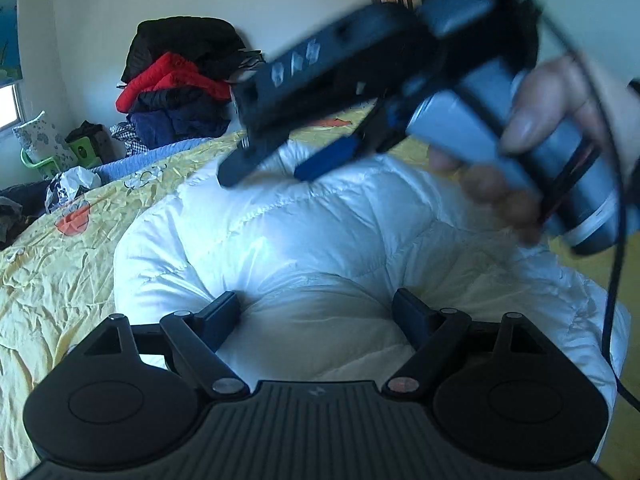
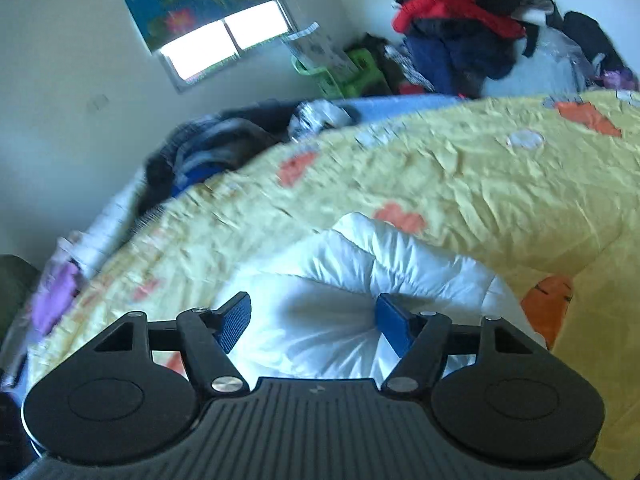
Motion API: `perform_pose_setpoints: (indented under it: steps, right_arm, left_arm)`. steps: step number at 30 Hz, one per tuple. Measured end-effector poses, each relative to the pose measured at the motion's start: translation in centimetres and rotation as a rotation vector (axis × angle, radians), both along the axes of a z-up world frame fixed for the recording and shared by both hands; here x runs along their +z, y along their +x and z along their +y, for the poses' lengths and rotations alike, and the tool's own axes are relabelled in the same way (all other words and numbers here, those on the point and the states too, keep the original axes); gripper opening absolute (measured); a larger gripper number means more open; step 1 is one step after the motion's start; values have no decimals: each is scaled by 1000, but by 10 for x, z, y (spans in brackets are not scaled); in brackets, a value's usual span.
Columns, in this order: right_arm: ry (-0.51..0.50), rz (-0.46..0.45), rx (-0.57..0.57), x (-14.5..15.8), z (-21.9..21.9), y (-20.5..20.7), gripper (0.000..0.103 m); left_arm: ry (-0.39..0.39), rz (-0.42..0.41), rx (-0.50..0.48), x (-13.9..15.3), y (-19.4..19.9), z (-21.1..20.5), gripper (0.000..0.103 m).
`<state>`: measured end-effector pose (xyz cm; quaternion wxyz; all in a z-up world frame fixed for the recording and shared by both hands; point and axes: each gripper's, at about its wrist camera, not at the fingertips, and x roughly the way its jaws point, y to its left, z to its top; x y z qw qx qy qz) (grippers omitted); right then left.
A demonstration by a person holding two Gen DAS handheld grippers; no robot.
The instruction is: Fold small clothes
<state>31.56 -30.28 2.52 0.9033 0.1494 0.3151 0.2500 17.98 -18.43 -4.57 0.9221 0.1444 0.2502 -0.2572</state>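
Observation:
A white quilted puffer jacket (image 1: 304, 240) lies bunched on the yellow bedspread (image 1: 60, 272). My left gripper (image 1: 316, 316) is open, its black fingers pressed down on either side of a bulge of the jacket. My right gripper (image 1: 276, 164) shows blurred in the left wrist view, held by a hand over the jacket's far part, fingers apart. In the right wrist view the right gripper (image 2: 314, 318) is open with blue pads (image 2: 394, 326) either side of a puckered fold of the jacket (image 2: 360, 280); the right pad touches the cloth.
The bed carries a yellow spread (image 2: 480, 184) with orange prints. A pile of red, black and navy coats (image 1: 180, 84) stands behind the bed. Dark clothes (image 2: 208, 152) and a plastic bag (image 1: 72, 188) lie at the bed's edge. A window (image 2: 224, 44) and a green stool (image 2: 356, 68) are beyond.

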Motion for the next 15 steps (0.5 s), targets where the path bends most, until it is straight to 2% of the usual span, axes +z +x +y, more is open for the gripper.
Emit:
perform_pose_setpoints:
  steps: [6, 15]
  right_arm:
    - [21, 64, -48, -35, -13, 9, 71]
    - [5, 30, -57, -65, -13, 9, 73]
  left_arm:
    - [-31, 12, -5, -4, 8, 1, 85]
    - [-58, 23, 9, -11, 15, -1, 85]
